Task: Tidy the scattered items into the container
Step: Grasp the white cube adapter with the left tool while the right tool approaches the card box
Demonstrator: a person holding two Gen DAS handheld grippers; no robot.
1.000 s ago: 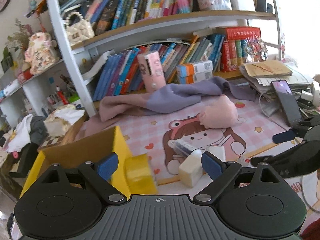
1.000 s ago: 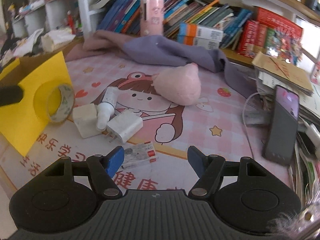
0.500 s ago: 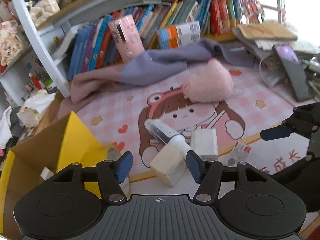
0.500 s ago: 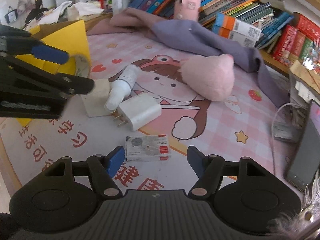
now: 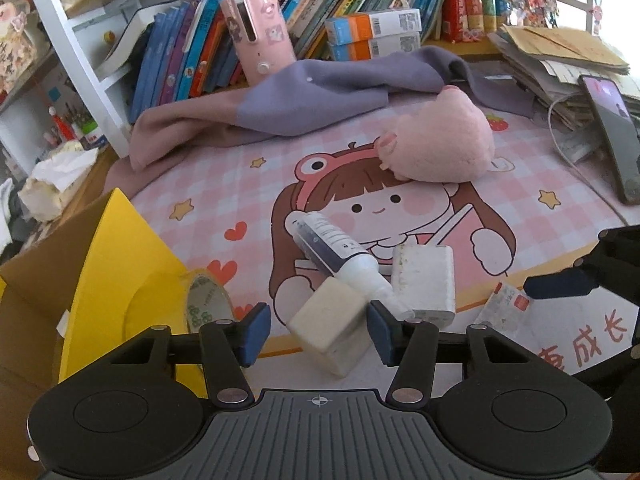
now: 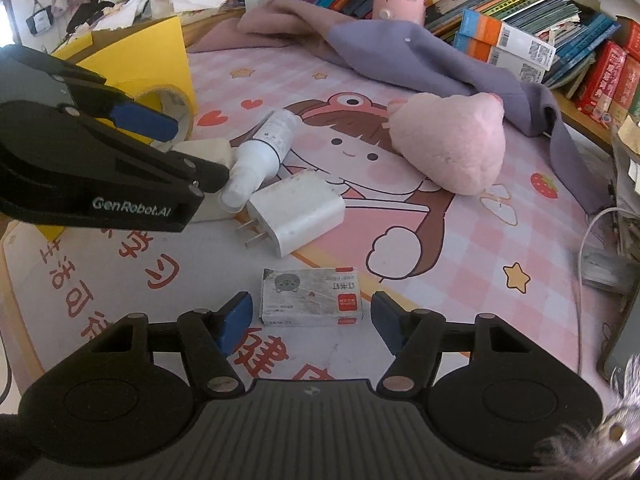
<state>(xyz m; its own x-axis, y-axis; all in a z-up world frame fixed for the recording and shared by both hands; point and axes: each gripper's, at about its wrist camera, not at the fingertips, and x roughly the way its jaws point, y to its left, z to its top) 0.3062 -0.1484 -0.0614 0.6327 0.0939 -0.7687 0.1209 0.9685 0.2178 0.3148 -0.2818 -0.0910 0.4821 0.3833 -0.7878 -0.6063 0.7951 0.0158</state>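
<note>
Pink cartoon desk mat [image 5: 500, 216] underneath everything, with the yellow cardboard box [image 5: 100, 264] at its left edge as the container, a roll of tape [image 5: 208, 300] leaning against its wall. Scattered near the mat's front: a cream foam block [image 5: 332, 328], a white bottle [image 5: 336, 256] resting across it, a white charger plug [image 6: 296, 212] touching the bottle's tip, a small staple box [image 6: 312, 297] lying apart. Left gripper [image 5: 318, 330] straddling the foam block, jaws just closing, right pad seemingly at the block's side, left pad with a gap; contact hard to confirm. Right gripper [image 6: 312, 322] half-wide around the staple box, jaws narrowing, pads not touching. Likely trouble: lifting the block tips the bottle and sets it rolling; a shallow pinch on the flat staple box slips.
</note>
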